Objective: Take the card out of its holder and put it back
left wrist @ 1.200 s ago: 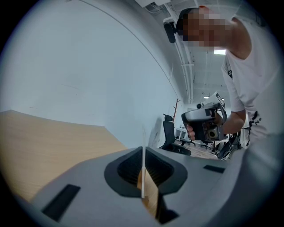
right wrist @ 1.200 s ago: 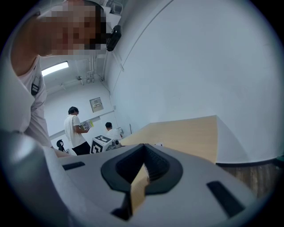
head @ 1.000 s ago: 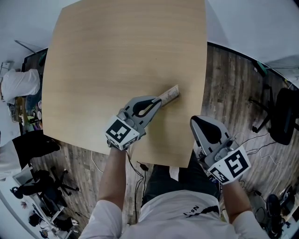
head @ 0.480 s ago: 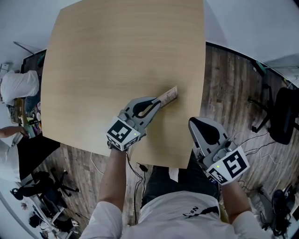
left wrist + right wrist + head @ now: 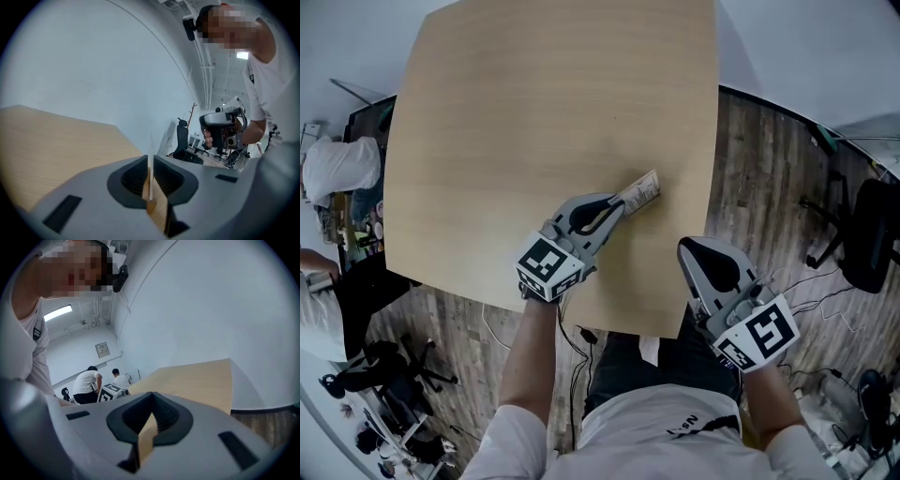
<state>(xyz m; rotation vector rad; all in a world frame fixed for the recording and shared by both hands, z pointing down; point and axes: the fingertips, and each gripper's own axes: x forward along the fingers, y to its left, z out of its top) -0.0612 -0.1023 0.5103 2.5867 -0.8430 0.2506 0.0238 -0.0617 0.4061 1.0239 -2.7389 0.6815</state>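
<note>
A thin pale card (image 5: 641,193) with print along one edge sticks out up and to the right from my left gripper (image 5: 619,202), over the near right part of the wooden table (image 5: 534,112). In the left gripper view the card (image 5: 150,161) stands edge-on, pinched between the shut jaws of the left gripper (image 5: 150,158). I cannot tell a separate holder apart from the card. My right gripper (image 5: 686,242) hangs just past the table's near right corner, over the floor. Its jaws meet at the tips with nothing in them, as the right gripper view shows for the right gripper (image 5: 152,394).
The table's right edge (image 5: 711,169) drops to a wood-plank floor with cables (image 5: 811,281) and a black office chair (image 5: 868,232). A person in white (image 5: 337,169) and more chairs (image 5: 394,370) are at the left. Two people (image 5: 101,383) stand in the background.
</note>
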